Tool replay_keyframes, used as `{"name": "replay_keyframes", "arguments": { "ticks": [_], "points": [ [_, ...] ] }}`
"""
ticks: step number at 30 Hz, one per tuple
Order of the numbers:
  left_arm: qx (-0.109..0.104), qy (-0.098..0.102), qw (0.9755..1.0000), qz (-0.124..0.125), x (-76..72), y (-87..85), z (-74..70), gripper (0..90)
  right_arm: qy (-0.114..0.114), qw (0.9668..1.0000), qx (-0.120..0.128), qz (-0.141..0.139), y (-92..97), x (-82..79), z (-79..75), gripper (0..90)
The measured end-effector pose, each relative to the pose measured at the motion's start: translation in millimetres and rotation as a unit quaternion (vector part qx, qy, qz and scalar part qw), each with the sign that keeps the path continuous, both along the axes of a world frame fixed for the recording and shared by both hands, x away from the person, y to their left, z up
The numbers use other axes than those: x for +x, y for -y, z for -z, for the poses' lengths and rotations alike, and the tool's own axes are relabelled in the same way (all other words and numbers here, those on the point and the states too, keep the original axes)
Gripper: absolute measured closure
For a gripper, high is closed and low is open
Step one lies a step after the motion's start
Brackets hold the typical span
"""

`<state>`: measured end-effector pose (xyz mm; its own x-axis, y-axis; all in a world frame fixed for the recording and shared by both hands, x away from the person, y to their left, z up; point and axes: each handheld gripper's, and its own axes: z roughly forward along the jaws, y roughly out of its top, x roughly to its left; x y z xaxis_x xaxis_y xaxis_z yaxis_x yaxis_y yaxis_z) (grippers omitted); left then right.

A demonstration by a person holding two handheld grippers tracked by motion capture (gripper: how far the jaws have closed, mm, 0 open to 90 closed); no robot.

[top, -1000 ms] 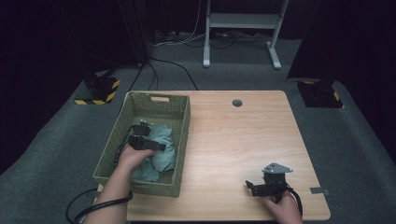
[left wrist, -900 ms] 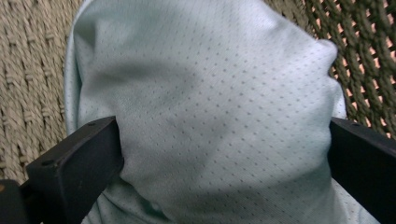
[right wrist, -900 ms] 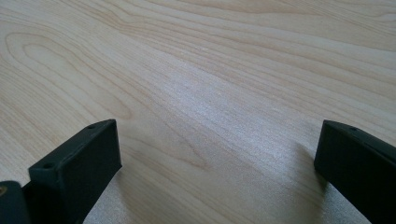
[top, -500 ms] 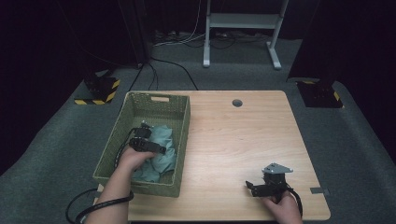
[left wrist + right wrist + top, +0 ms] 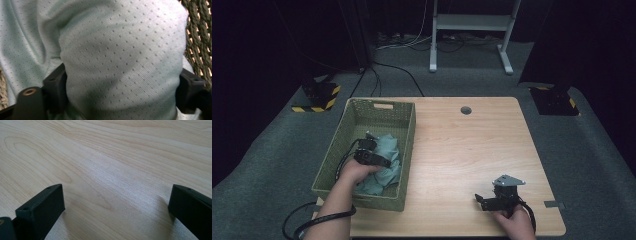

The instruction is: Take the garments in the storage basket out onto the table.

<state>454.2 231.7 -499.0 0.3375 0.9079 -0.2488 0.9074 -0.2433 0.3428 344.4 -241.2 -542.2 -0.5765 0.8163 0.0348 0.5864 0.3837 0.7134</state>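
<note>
Down in the green woven basket at the table's left, the left gripper has just been closing its jaws around a bunched fold of pale teal cloth, which bulges between them. Far right and nearer the person, the right gripper rests with jaws apart over the bare wooden table, well away from the cloth.

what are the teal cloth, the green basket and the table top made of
Teal cloth: a fine knit, probably synthetic sports fabric, matte, dotted with tiny holes. Green basket: woven cord or plastic strands, judging by the braided wall; which one is unclear. Table top: wood or wood-look laminate, pale grain, slight sheen.
</note>
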Motion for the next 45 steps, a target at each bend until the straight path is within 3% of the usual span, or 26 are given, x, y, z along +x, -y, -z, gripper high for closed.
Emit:
{"name": "replay_keyframes", "arguments": {
  "ticks": [7,15,17,22,26,31,35,45],
  "points": [
    [-0.005,0.009,0.9995,0.028,-1.4,3.3,-4.6,39.3,-0.001,1.0,0.002,0.001,0.3,0.0,-0.1,0.2],
    [0.014,0.032,0.9983,0.047,-3.5,6.9,-13.3,47.3,-0.002,1.0,0.004,0.001,0.7,0.1,-0.1,0.2],
    [0.019,0.042,0.9978,0.047,-4.5,7.3,-15.9,48.0,-0.003,1.0,0.006,0.002,0.8,0.0,-0.2,0.2],
    [0.031,0.091,0.9946,0.039,-8.4,4.7,-29.6,48.6,-0.003,1.0,0.007,0.001,1.0,0.1,-0.3,0.2],
    [0.035,0.145,0.9884,0.032,-14.0,0.7,-44.7,48.6,-0.002,1.0,0.008,0.001,1.4,0.3,-0.2,0.2],
    [0.045,0.209,0.9765,0.029,-23.9,0.9,-65.0,48.7,-0.003,0.9999,0.01,0.001,1.5,0.3,-0.3,0.2],
    [0.046,0.247,0.9676,0.029,-30.7,3.4,-76.9,48.7,-0.003,0.9999,0.011,0.001,1.6,0.3,-0.3,0.2],
    [0.027,0.299,0.9537,0.014,-40.6,5.5,-93.7,48.7,-0.004,0.9999,0.013,0.001,2.1,0.4,-0.4,0.2]
  ]
}}
